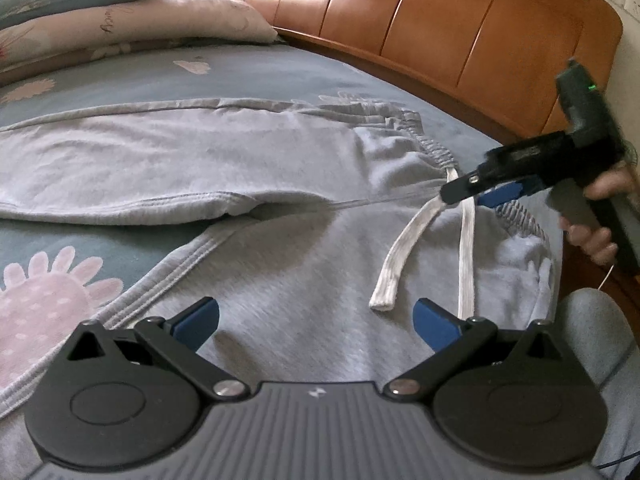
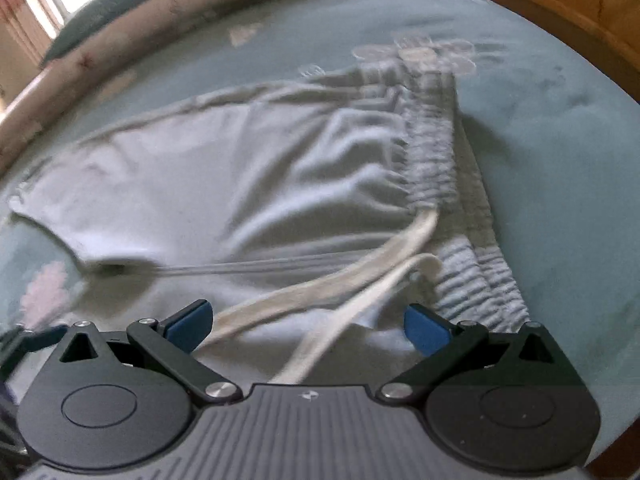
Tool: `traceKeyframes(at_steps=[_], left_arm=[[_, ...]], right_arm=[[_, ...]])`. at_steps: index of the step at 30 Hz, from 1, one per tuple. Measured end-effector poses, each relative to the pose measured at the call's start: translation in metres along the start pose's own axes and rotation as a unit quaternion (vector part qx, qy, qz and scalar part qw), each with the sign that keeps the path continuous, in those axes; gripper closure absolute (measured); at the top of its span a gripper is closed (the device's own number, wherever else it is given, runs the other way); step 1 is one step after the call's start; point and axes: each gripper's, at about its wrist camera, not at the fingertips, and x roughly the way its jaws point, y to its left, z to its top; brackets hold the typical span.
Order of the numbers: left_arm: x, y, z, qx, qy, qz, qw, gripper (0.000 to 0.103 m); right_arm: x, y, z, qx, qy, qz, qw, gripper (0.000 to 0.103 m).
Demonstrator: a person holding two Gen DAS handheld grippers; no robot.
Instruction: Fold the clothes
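Grey sweatpants [image 1: 248, 168] lie spread flat on a floral bedsheet [image 1: 280, 76], both legs running away to the left of the tongs and the elastic waistband [image 2: 436, 168] toward the right. The left gripper [image 1: 316, 322] hovers with its blue pads wide apart and empty, directly above the nearer leg; the free end of one drawstring [image 1: 404, 256] lies just ahead of it. The right gripper [image 2: 306, 326] is likewise spread wide and holds nothing; both cords pass beneath the gap between its pads, and the waistband sits just ahead and to its right. In the left view it hangs above the drawstring knot, held by a hand [image 1: 600, 216].

Judged step: the garment is laid out but not yet folded. The next move probably calls for closing on waistband fabric, not on the loose cords, to bring one leg over the other.
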Motion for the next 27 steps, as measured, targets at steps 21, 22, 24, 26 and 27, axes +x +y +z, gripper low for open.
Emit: traceKeyframes(at_steps=[21,22,24,26,27], left_arm=[[-0.002,-0.003,-0.001,0.003,0.002,0.001,1.0000,0.001],[-0.003,-0.003,0.000,0.003,0.001,0.000,1.0000,0.001],[-0.004,-0.003,0.000,0.002,-0.001,-0.001,1.0000,0.001],[-0.003,-0.003,0.000,0.002,0.001,-0.001,1.0000,0.001],[-0.002,-0.003,0.000,0.002,0.003,0.000,1.0000,0.001]], right_arm=[[-0.009,-0.008,-0.032,0.044,-0.039,0.033,0.998,0.000],[-0.014,-0.008,-0.032,0.051,-0.047,0.019,0.997,0.000],[-0.026,-0.005,-0.033,0.054,-0.060,-0.001,0.997,0.000],[-0.035,-0.002,-0.036,0.052,-0.063,0.019,0.997,0.000],[-0.038,0.000,-0.038,0.051,-0.062,0.032,0.996,0.000]])
